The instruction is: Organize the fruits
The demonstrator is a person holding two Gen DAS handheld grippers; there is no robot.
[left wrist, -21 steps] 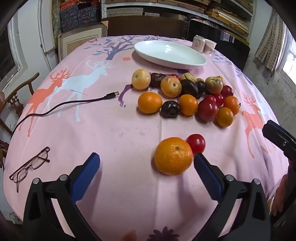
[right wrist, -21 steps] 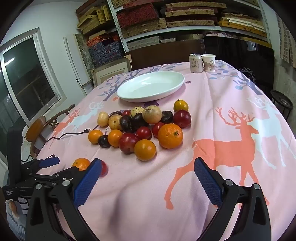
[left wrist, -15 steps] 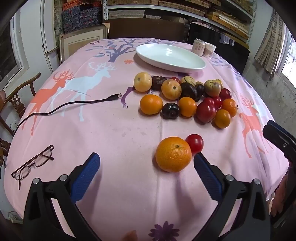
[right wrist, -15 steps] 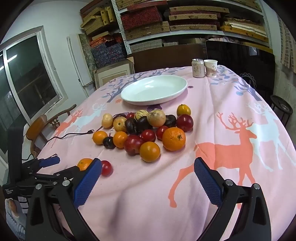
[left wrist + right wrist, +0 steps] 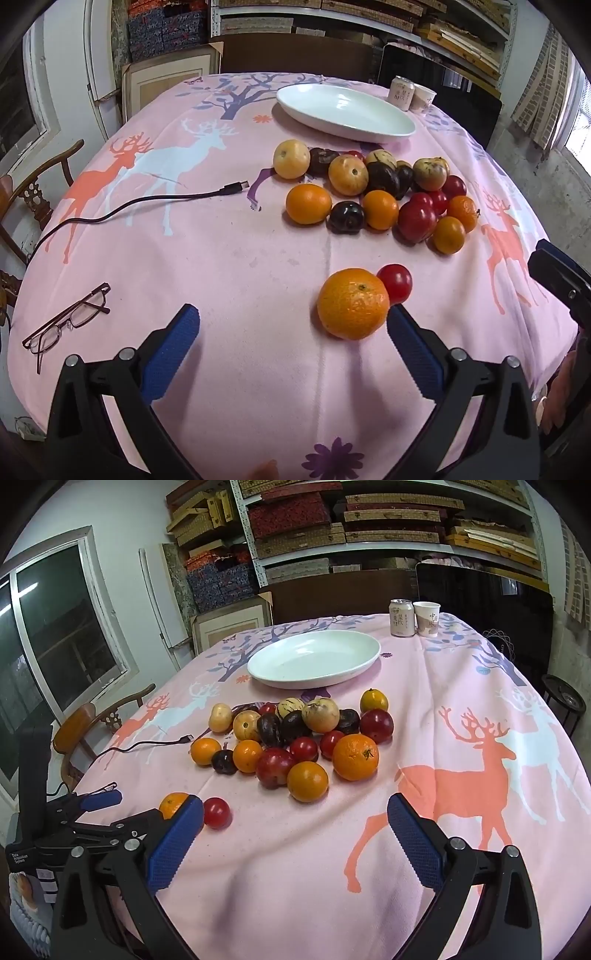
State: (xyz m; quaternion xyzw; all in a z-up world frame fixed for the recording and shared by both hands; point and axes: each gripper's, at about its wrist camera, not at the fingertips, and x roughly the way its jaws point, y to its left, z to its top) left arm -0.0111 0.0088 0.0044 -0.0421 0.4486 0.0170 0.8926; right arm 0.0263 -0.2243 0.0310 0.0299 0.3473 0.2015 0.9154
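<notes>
Near the table's front edge, the left gripper (image 5: 291,345), jaws apart and empty, should centre on the round orange mandarin (image 5: 352,303) before closing, clear of the small red tomato (image 5: 395,283) touching it.

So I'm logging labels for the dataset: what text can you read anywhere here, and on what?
Drink can: printed characters, too small to read.
Paper cup: dark characters, not legible.
Left gripper body: small white label, too blurred to read.
No other text.
</notes>
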